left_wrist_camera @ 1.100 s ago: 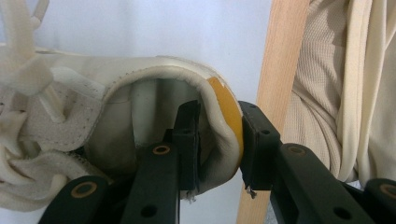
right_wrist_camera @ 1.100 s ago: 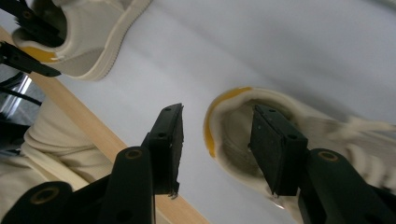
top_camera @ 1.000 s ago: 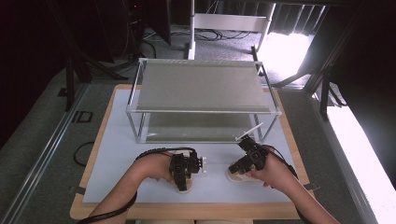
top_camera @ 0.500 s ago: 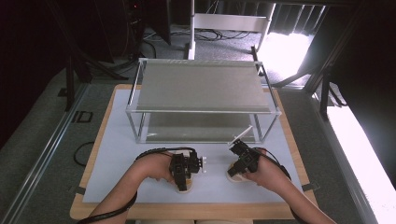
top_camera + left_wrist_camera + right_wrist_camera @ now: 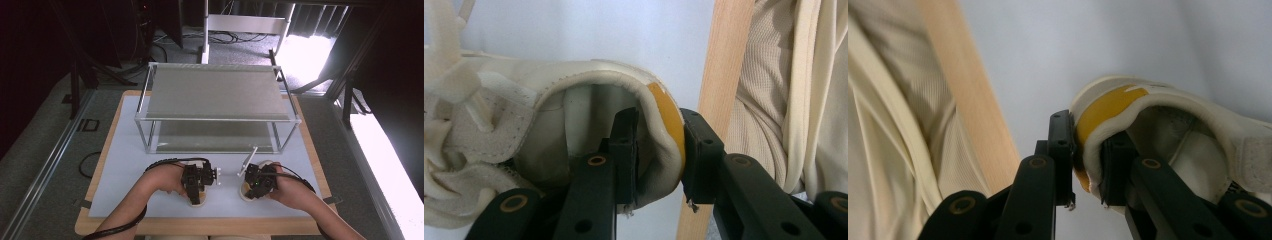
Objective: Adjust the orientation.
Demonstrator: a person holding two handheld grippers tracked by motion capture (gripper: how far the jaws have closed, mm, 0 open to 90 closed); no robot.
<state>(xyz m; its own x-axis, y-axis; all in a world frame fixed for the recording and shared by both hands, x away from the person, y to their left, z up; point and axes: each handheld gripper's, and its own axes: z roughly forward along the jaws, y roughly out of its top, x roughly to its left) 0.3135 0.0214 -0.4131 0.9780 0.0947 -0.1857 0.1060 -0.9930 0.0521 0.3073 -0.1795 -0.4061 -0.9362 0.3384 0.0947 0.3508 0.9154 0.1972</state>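
Two cream shoes with yellow heel patches stand near the table's front edge. My left gripper [image 5: 196,187] is shut on the left shoe [image 5: 196,199] at its heel collar. In the left gripper view one jaw is inside the left shoe [image 5: 589,110] and one outside on the yellow patch, with the left gripper [image 5: 659,152] closed on the collar. My right gripper [image 5: 254,186] grips the right shoe [image 5: 248,192] the same way. The right gripper view shows the right gripper [image 5: 1087,157] clamped on the heel rim of the right shoe [image 5: 1168,125].
A two-level metal shelf rack [image 5: 215,117] stands across the back half of the white mat [image 5: 125,165]. The wooden table edge [image 5: 200,227] runs just behind the shoes' heels. A person's cream shirt [image 5: 794,90] is close behind that edge.
The right hand and its shoe have shifted slightly left and toward the front edge. The left hand has stayed almost still.
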